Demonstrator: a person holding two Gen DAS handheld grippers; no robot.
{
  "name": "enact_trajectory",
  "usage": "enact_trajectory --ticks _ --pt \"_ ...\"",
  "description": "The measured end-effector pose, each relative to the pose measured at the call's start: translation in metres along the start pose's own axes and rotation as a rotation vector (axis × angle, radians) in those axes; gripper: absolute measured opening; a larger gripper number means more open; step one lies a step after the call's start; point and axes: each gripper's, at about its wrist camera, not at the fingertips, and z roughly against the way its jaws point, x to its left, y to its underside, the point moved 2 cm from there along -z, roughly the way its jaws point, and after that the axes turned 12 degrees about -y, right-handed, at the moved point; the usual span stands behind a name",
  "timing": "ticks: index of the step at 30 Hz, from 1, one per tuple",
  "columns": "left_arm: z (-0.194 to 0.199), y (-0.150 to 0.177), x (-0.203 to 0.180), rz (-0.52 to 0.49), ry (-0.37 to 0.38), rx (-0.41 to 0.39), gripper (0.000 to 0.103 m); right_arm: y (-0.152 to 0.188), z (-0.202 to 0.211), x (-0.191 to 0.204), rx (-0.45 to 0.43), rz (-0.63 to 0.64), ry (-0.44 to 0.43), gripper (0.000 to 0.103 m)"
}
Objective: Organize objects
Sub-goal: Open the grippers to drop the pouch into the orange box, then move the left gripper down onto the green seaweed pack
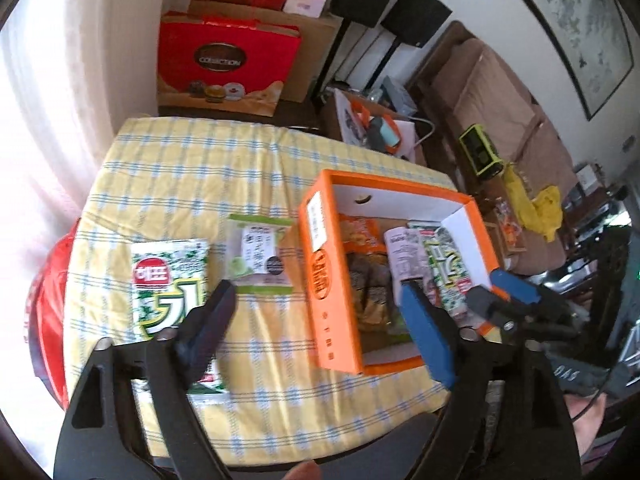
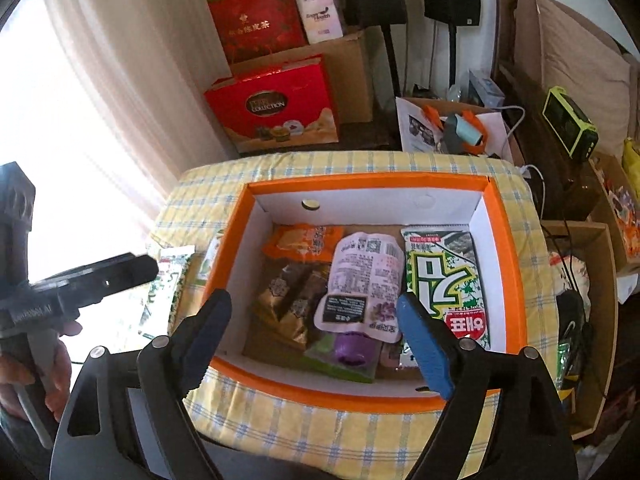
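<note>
Left tongs (image 1: pixel 316 320) spread wide, nothing between them, hovering over the surface (image 1: pixel 192 168) with its yellow check cloth. Right tongs (image 2: pixel 312 330) also apart and empty, above the orange box (image 2: pixel 502 248), which sits on the surface at 3 o'clock from the loose packets.

Still outside the box: green-white seaweed packet (image 1: pixel 170 276), lower part hidden behind the left tongs' dark finger (image 1: pixel 208 322); just at its 3 o'clock a pale green-topped snack pack (image 1: pixel 258 254), near the box wall, contact hard to judge.

Inside the box, seen from the right wrist: second seaweed packet (image 2: pixel 446 280) along the 3 o'clock wall, partly behind the blue finger (image 2: pixel 426 350); white-pink pouch (image 2: pixel 364 280) in the middle overlapping its neighbours; orange snack pack (image 2: pixel 304 240) at 12 o'clock; brown-gold wrapped pieces (image 2: pixel 286 300) at 9 o'clock, print unreadable; a purple item (image 2: pixel 354 346) on a green pack at 6 o'clock, blurred, can't tell what it is.

In the left wrist view, the right tongs (image 1: pixel 500 292) show at the box's 3 o'clock corner, partly cut off. In the right wrist view, the left tongs (image 2: pixel 116 272) show at 9 o'clock, motion-blurred.
</note>
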Motion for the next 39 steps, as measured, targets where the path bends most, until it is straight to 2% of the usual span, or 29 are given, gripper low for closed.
enact_trajectory --ticks 3,5,6,17,28,31,36,39 --pt "0.005 0.005 0.006 -0.001 -0.016 -0.020 0.098 -0.001 -0.001 0.005 -0.002 0.003 0.008 0.092" --pt "0.008 0.007 0.008 -0.005 -0.023 -0.030 0.099 -0.002 -0.002 0.008 -0.004 0.008 0.020 0.101" --pt "0.011 0.008 0.009 -0.011 -0.034 -0.040 0.100 -0.002 -0.003 0.009 -0.004 0.010 0.025 0.102" --pt "0.031 0.020 0.022 -0.044 -0.190 -0.139 0.103 -0.002 -0.015 0.027 0.008 0.037 0.062 0.103" --pt "0.035 0.022 0.046 -0.025 -0.214 -0.142 0.103 -0.004 -0.026 0.053 0.014 0.077 0.062 0.103" --pt "0.032 0.022 0.055 -0.014 -0.171 -0.096 0.103 -0.006 -0.029 0.059 0.014 0.082 0.058 0.103" --pt "0.027 0.022 0.071 -0.002 -0.244 -0.105 0.103 -0.010 -0.034 0.066 0.023 0.097 0.058 0.103" --pt "0.022 0.024 0.081 0.020 -0.261 -0.102 0.103 -0.011 -0.038 0.069 0.030 0.100 0.044 0.103"
